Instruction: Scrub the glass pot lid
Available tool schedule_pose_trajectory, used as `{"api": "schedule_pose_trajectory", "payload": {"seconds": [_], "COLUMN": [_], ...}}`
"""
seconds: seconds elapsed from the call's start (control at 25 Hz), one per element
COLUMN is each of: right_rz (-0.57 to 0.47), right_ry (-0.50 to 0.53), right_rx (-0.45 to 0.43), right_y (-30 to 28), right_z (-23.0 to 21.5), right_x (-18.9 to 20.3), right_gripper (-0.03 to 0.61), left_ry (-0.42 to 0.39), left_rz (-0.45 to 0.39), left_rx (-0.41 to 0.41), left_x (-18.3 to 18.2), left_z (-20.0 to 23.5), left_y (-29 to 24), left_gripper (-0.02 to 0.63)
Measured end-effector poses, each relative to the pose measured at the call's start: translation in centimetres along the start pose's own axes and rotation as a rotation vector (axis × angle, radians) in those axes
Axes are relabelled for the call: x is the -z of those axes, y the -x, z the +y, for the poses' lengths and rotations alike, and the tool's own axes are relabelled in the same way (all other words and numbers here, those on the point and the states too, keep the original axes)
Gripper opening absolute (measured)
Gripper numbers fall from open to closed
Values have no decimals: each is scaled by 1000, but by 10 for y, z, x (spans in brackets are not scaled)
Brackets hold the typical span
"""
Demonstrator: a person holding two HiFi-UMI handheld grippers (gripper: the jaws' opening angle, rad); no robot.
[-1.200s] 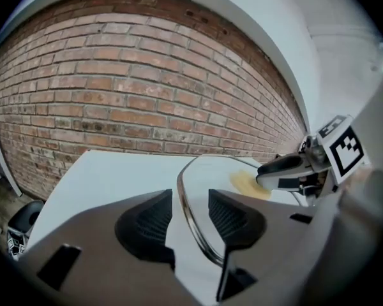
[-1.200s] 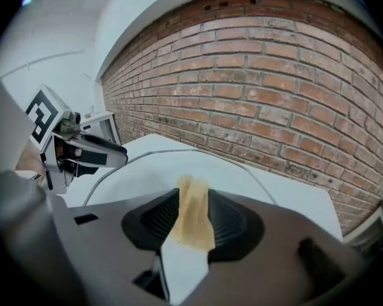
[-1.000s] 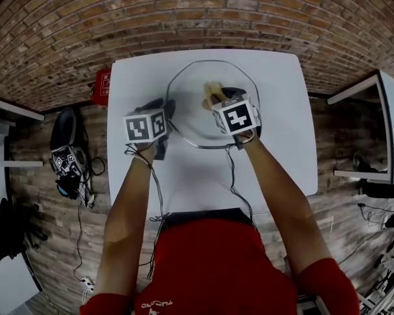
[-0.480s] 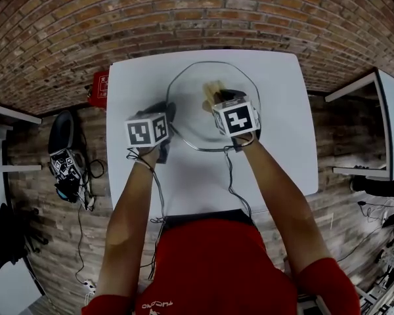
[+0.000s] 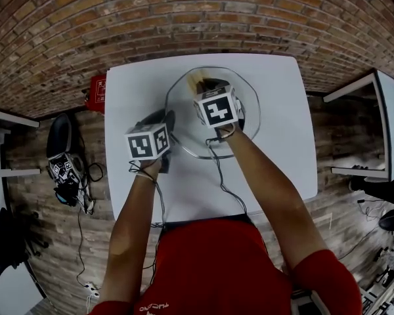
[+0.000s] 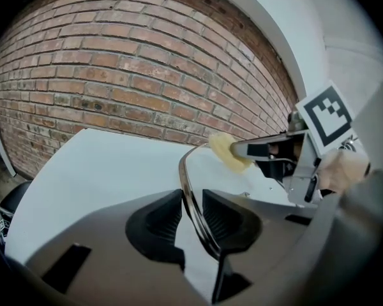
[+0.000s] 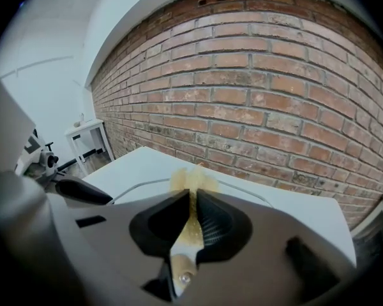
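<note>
The left tongs [image 5: 165, 121] [image 6: 193, 220] have just been closing and now pinch the lid [image 5: 187, 140] [image 6: 190, 187] by its metal rim, which runs up between the two pads. The edge they grip is the lid's left one. The lid lies on the white worktop [image 5: 282, 110], stretching rightward from these tongs and passing under the right tongs. The right tongs [image 5: 201, 84] [image 7: 193, 217] are clenched on a yellow scrubber [image 5: 196, 79] [image 7: 191, 178] [image 6: 226, 150], whose frayed head sticks out past their tips. That head sits over the far left part of the lid, just inside the rim, ahead and to the right of the left tongs. It seems to touch the glass, though the contact is not plain in any view. Beyond both tongs stands a brick wall [image 7: 274, 107].
</note>
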State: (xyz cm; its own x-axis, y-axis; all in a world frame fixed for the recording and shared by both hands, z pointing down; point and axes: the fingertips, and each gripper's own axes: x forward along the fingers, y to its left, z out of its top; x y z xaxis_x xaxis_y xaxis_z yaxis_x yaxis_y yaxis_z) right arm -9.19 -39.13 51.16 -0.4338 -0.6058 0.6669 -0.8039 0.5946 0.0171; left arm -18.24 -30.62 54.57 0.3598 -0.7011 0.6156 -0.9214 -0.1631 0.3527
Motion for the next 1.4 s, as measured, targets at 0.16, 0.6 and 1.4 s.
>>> {"api": "schedule_pose_trajectory", "payload": {"seconds": [0.16, 0.6, 1.4], "right_rz": [27, 113, 107], "right_ry": [26, -25, 16], "right_rx": [6, 154, -38], "right_y": [-22, -13, 14], "right_z": [2, -65, 67], "right_x": [-1, 29, 27], "right_gripper": [51, 51, 51], "left_ry": [13, 17, 28], "left_rz": [-1, -2, 6], "left_rx": [4, 12, 18], "left_x": [2, -2, 4], "left_z": [-2, 2, -1], "left_y": [0, -1, 4], "left_gripper": [109, 106, 106]}}
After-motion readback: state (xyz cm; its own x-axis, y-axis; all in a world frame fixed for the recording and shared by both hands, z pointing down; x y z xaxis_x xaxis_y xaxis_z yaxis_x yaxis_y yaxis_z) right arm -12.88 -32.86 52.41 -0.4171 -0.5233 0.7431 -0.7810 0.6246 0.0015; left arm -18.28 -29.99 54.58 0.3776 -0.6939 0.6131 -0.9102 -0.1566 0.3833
